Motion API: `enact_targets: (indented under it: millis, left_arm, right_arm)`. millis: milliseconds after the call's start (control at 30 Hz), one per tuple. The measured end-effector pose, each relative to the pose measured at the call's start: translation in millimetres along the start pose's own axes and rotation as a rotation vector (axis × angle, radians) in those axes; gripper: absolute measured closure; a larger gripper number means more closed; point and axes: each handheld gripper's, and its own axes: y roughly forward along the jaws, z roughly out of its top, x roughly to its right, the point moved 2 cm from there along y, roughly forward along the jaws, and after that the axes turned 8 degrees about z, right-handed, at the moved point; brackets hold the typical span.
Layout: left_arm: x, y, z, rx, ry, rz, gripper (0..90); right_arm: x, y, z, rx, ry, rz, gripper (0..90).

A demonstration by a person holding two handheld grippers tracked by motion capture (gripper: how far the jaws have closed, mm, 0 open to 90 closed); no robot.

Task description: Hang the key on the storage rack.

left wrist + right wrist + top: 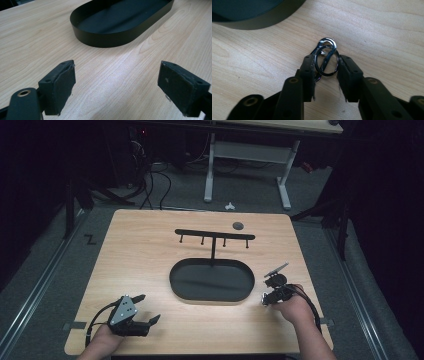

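Pinching a small metal key ring (325, 58) was the step you had in hand. Your right gripper (326, 67) pointed down at the wooden table (150, 265), near its right edge and just beside the black oval tray (212, 281). Its jaws stood close on either side of the ring, pads touching or nearly touching the wire, so the grip looked begun rather than settled. The ring, with a silvery clasp at its far end, lay flat on the wood between the pads, outside the tray.

Your left gripper (134, 312) rested near the table's front left, jaws spread wide with bare wood between them, facing the tray's near wall.

Behind the tray stood a black rack (214, 236) with hooks hanging from its crossbar. Judging from that, your next move likely called for a firmer squeeze, then a straight lift, since a thin flat ring could slip out sideways.
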Motion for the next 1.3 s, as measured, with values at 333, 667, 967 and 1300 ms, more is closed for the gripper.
enact_targets:
  millis: [333, 667, 967, 1300]
  left_arm:
    - [0.1, 0.2, 0.1, -0.002, 0.001, 0.000, 15.2]
    - [0.2, 0.4, 0.1, -0.005, 0.001, -0.001, 15.2]
    - [0.2, 0.5, 0.1, -0.006, 0.001, -0.001, 15.2]
    - [0.4, 0.7, 0.2, -0.007, 0.003, -0.001, 15.2]
  right_arm:
    - [-2.4, -2.8, -1.6, 0.010, -0.013, 0.012, 74.8]
    - [-2.9, -8.8, -2.5, 0.021, -0.019, 0.015, 85.1]
    - [-1.8, -9.0, -3.2, 0.028, -0.018, 0.003, 88.0]
    - [-1.9, -9.5, -3.6, 0.025, 0.002, -0.002, 88.3]
